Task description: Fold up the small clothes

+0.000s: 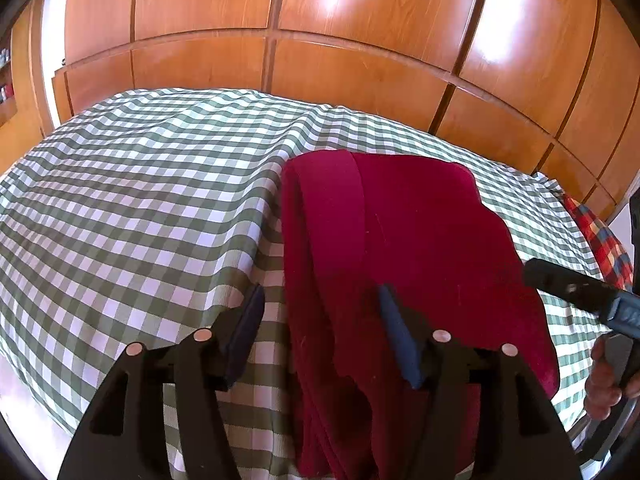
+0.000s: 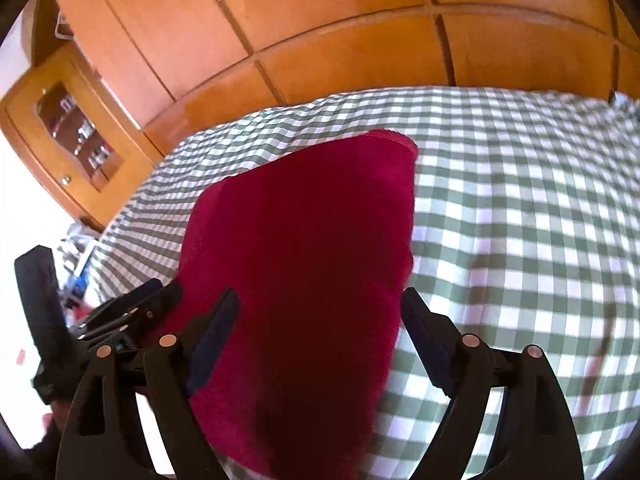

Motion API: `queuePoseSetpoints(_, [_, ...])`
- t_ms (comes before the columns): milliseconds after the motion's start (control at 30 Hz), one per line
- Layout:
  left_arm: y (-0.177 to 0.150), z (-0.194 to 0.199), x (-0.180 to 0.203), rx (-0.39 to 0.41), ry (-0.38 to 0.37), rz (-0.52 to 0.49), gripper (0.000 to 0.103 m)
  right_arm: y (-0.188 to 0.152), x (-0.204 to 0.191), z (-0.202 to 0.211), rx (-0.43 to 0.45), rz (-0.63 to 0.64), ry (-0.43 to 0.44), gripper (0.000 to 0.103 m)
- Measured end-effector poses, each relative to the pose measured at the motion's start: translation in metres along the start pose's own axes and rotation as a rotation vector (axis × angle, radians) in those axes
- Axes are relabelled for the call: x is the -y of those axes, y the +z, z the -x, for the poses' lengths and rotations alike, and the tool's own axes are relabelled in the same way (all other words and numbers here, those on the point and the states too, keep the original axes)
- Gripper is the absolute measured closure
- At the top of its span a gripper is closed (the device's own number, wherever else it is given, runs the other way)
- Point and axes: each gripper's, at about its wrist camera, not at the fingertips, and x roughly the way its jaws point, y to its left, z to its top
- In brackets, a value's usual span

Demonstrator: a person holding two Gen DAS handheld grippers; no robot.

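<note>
A dark red garment (image 1: 400, 240) lies folded lengthwise on the green-and-white checked bedspread (image 1: 140, 200). My left gripper (image 1: 320, 292) hovers open over the garment's near left edge. Its left pad is above the bedspread and its right pad above the red cloth, and neither presses on it. In the right wrist view the same garment (image 2: 304, 240) runs away from me. My right gripper (image 2: 320, 296) stands open and wide, with the near end of the cloth between its fingers but not pinched. A finger (image 1: 560, 280) of the right gripper shows at the garment's right edge.
Wooden wardrobe doors (image 1: 320, 40) rise behind the bed. A multicoloured plaid cloth (image 1: 600, 236) lies at the bed's right edge. A cabinet with a glass door (image 2: 72, 136) stands to the left. A person's hand (image 1: 604, 384) holds the right gripper's handle.
</note>
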Motion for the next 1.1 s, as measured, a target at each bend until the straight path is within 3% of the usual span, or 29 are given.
queuePoseSetpoints(633, [-0.007,-0.002,-0.005,-0.006,-0.055,0.011,0.039,-0.008,0.033,-0.012,-0.067,-0.145,0.128,0.016])
queuePoseSetpoints(933, [-0.009,-0.013,-0.016,-0.028,-0.156,0.053,0.035,-0.01,0.051,-0.022,-0.097,-0.22,0.188,0.014])
queuePoseSetpoints(1100, [-0.009,-0.02,-0.027,-0.046,-0.216,0.093,0.032,-0.007,0.049,-0.022,-0.091,-0.193,0.171,0.014])
